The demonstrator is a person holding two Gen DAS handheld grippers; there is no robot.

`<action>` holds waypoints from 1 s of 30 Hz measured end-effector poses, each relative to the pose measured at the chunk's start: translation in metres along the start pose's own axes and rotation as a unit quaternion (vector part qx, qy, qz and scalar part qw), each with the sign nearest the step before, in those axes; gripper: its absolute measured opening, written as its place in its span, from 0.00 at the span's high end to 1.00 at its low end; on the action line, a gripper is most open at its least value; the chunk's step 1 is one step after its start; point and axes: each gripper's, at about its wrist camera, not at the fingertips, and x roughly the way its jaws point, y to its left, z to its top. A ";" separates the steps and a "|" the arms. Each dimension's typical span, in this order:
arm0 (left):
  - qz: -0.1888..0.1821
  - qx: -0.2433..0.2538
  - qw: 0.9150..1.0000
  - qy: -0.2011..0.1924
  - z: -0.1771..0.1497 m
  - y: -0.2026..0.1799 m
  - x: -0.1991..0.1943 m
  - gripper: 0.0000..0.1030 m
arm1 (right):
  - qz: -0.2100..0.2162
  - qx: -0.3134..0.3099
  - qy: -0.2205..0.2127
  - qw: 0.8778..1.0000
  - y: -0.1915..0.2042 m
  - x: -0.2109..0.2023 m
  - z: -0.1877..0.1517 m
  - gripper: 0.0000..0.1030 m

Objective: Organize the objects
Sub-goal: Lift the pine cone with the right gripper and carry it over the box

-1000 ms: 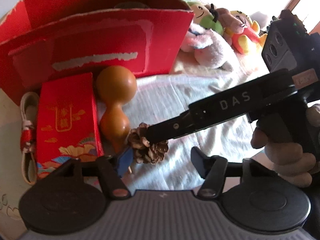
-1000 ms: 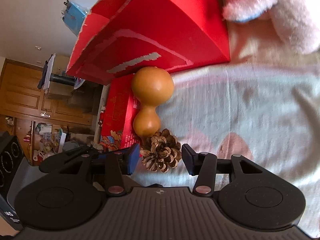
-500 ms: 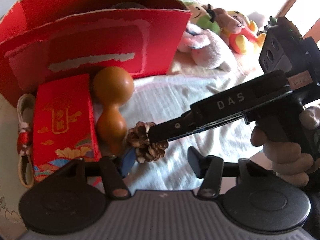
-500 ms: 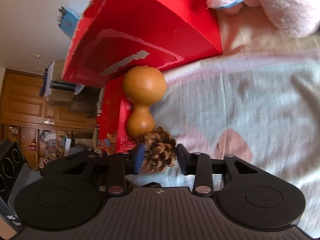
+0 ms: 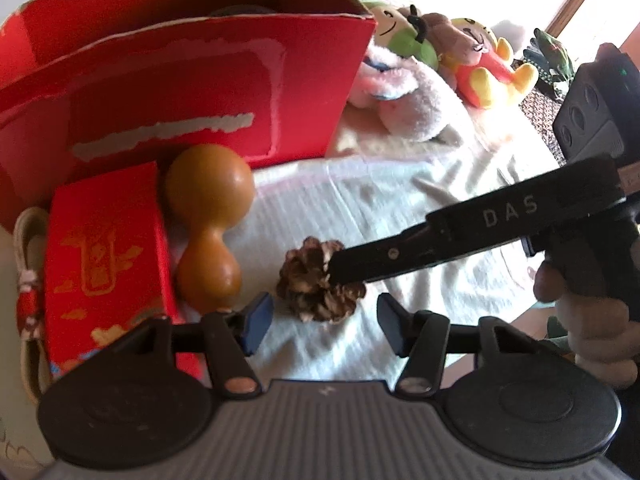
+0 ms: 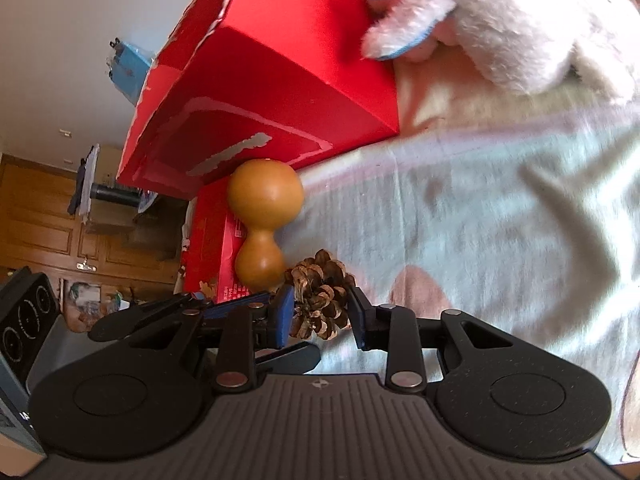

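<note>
Right gripper (image 6: 320,312) clamped on pine cone (image 6: 320,300); left gripper (image 5: 320,322) open, empty. Gourd (image 5: 206,228) just beside cone, red packet (image 5: 104,256) and red box (image 5: 192,92) behind. Plush toys (image 5: 420,100) well apart.

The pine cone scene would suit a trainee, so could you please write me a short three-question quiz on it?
1. True or false: the right claw is shut on the pine cone.
2. Which lies between the small red box and the pine cone: A) the pink plush toy, B) the gourd, C) the cord?
3. What does the left claw hold?

Key: 1. True; its pads press the cone's sides. 2. B. 3. Nothing; it stands open, apart from the cone.
</note>
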 end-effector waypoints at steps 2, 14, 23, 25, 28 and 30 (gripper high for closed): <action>-0.003 0.005 1.000 0.001 0.002 -0.003 0.004 0.45 | -0.002 0.006 -0.006 1.000 -0.001 0.000 0.000 0.65; -0.014 0.001 1.000 0.017 0.014 0.002 0.018 0.53 | 0.002 0.033 -0.004 0.999 -0.007 0.008 0.007 0.54; -0.044 0.053 0.998 -0.003 0.036 -0.007 -0.007 0.54 | -0.002 0.013 -0.038 0.999 0.016 -0.023 0.010 0.58; -0.053 0.070 0.996 -0.015 0.044 -0.010 -0.018 0.54 | -0.006 0.002 -0.053 0.999 0.027 -0.035 0.010 0.58; -0.068 0.095 0.992 -0.039 0.056 -0.015 -0.037 0.54 | -0.011 -0.017 -0.080 0.997 0.044 -0.056 0.013 0.58; -0.078 0.109 0.989 -0.059 0.066 -0.015 -0.051 0.54 | -0.014 -0.030 -0.099 0.995 0.056 -0.068 0.017 0.58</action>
